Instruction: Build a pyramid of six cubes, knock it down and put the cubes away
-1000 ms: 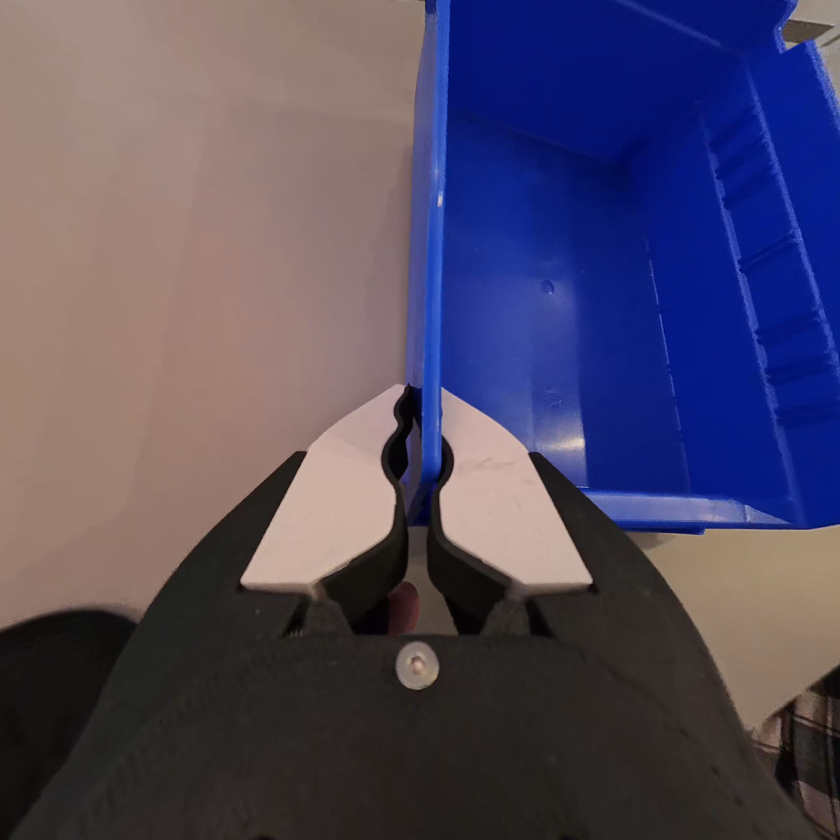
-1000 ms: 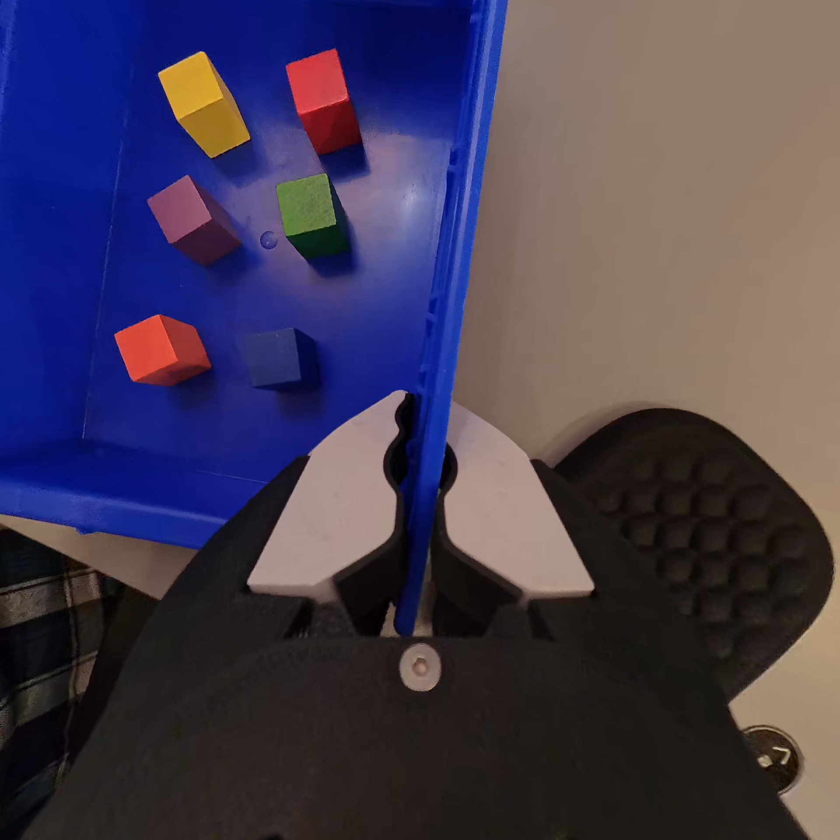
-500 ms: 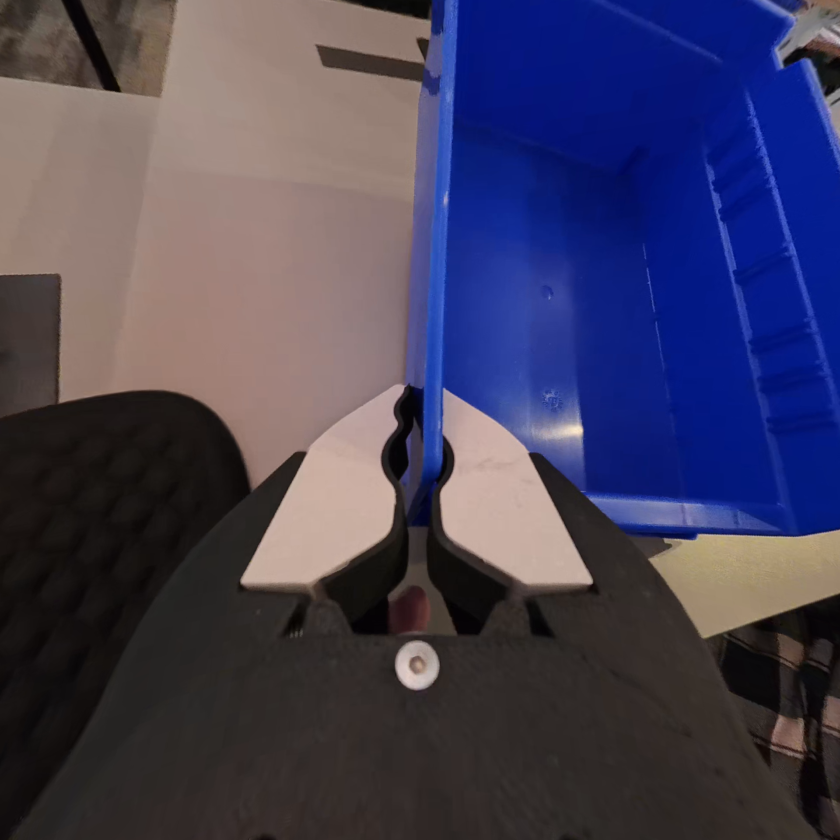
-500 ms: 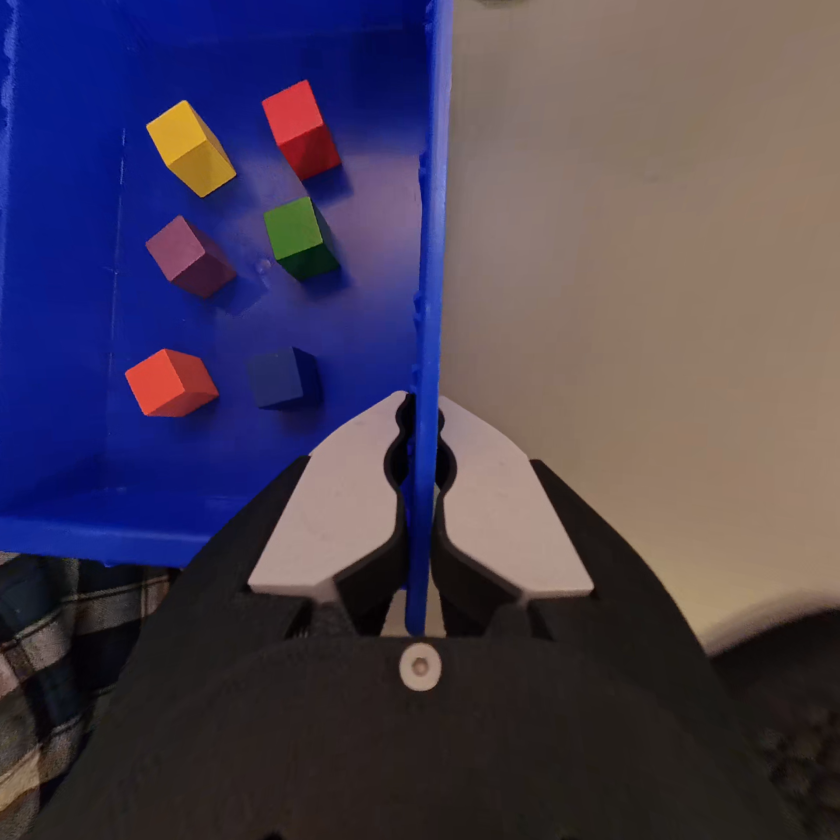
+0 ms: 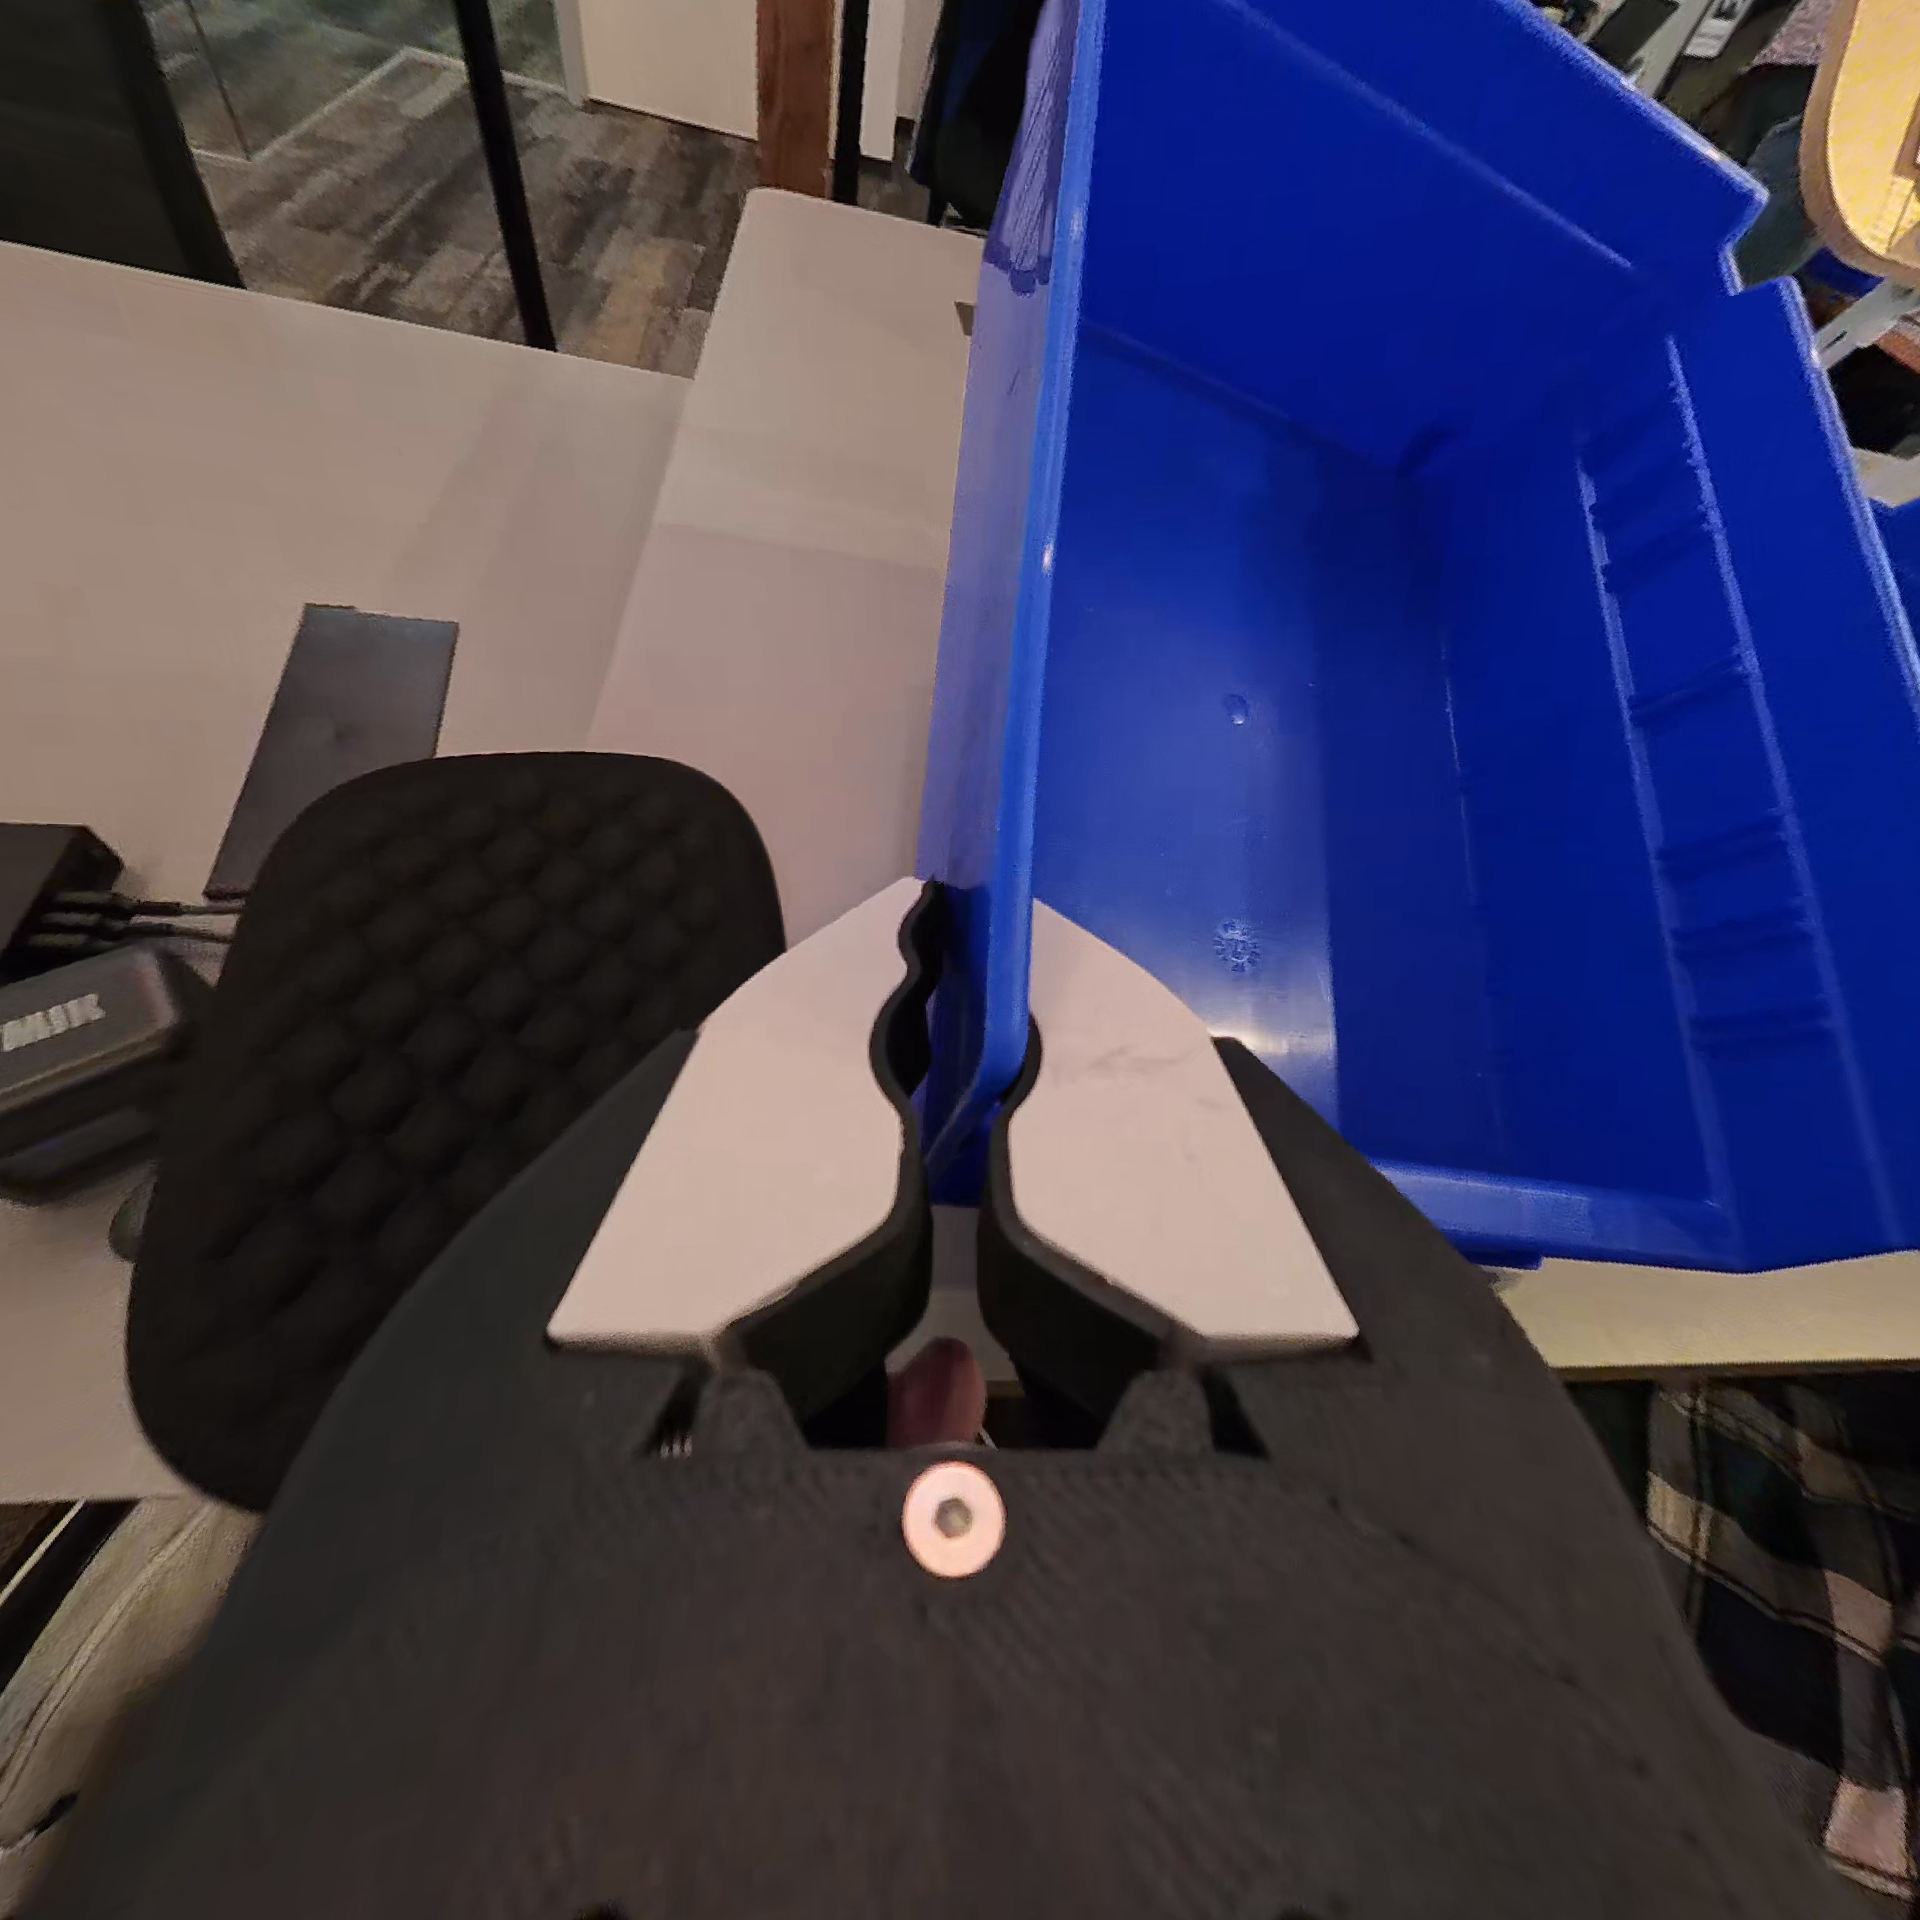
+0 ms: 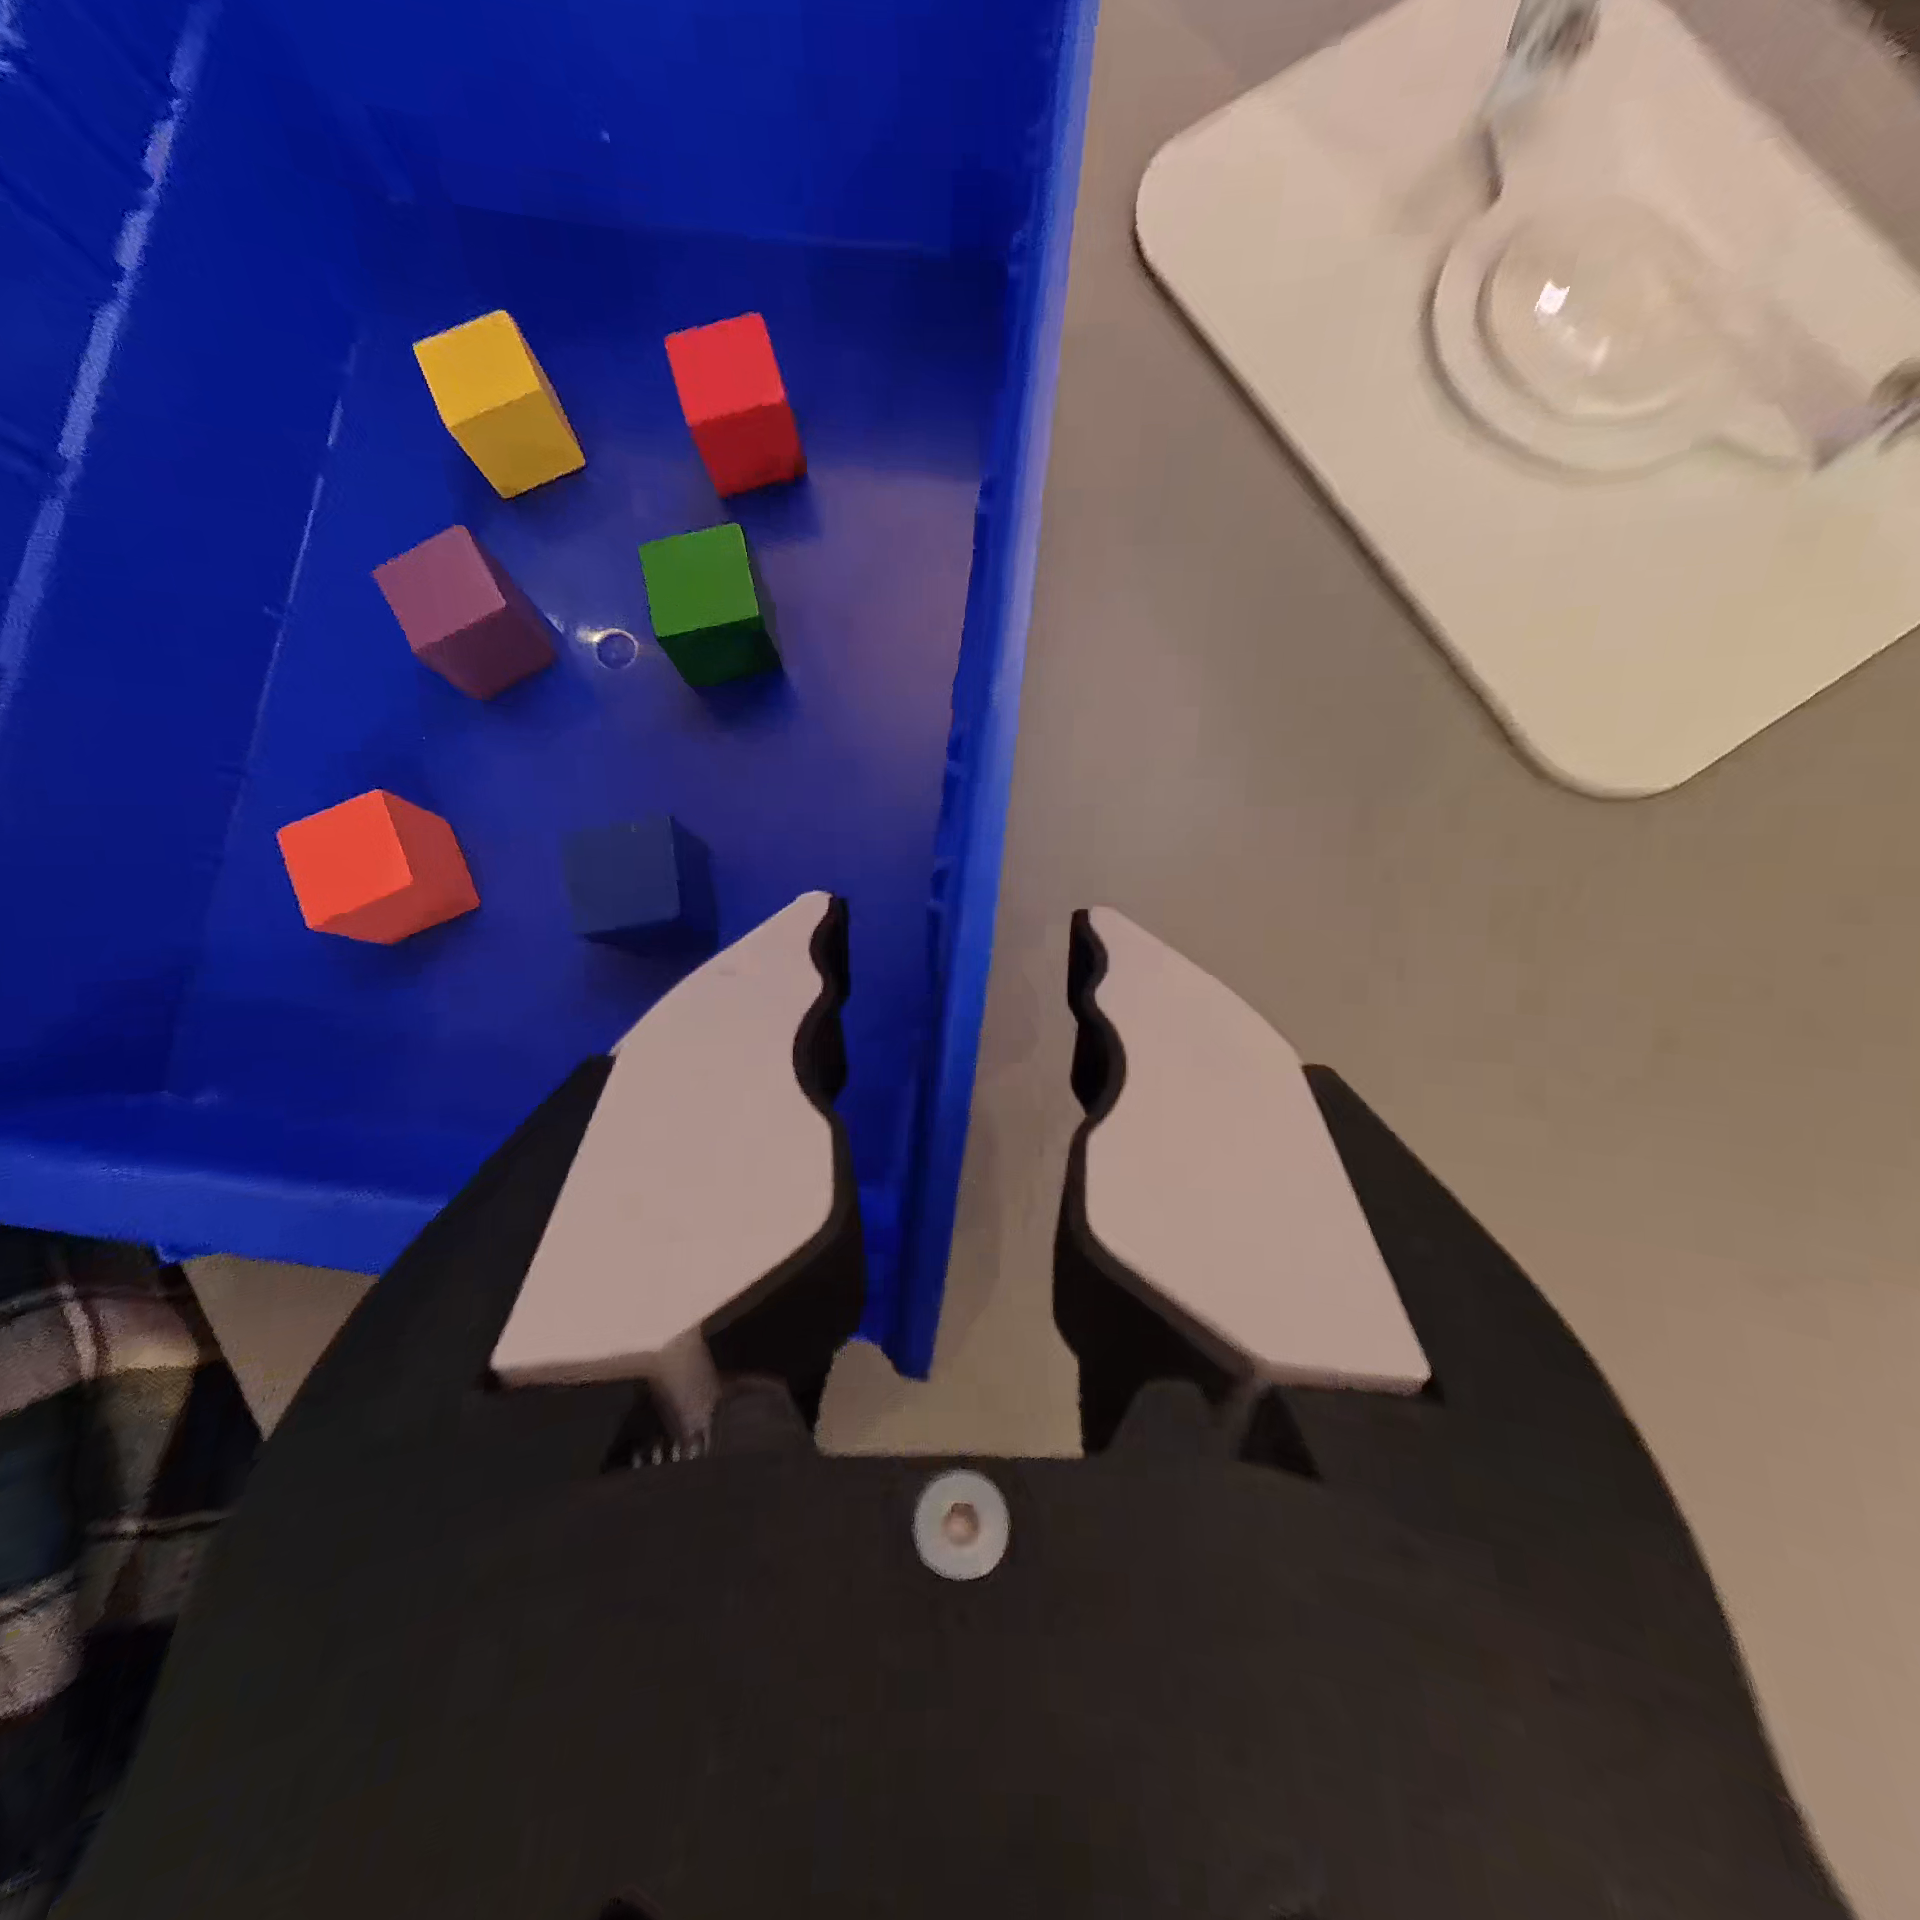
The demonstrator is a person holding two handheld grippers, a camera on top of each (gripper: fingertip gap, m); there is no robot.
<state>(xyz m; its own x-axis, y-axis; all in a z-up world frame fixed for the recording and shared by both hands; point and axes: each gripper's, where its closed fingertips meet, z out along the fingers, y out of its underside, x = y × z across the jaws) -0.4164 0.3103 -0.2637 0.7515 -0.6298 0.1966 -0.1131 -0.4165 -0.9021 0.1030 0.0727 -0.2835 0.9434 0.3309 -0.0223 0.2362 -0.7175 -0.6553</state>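
Left wrist view: left gripper is clamped on the side wall of the blue bin, pads pressing the wall from both sides. The bin floor seen from here shows no cubes. A black textured pad sits on the table just left of the fingers.

Right wrist view: right gripper stands wide, straddling the bin's other side wall without touching it. All six cubes lie loose on the bin floor, apart from one another: yellow cube, red cube, purple cube, green cube, orange cube, blue cube.

Judgement: this looks like the start, since the cubes are in the bin and nothing is built. Next move calls for the right gripper to clear the wall, reach in and pinch one cube squarely, probably the near blue one, while the left steadies the bin.
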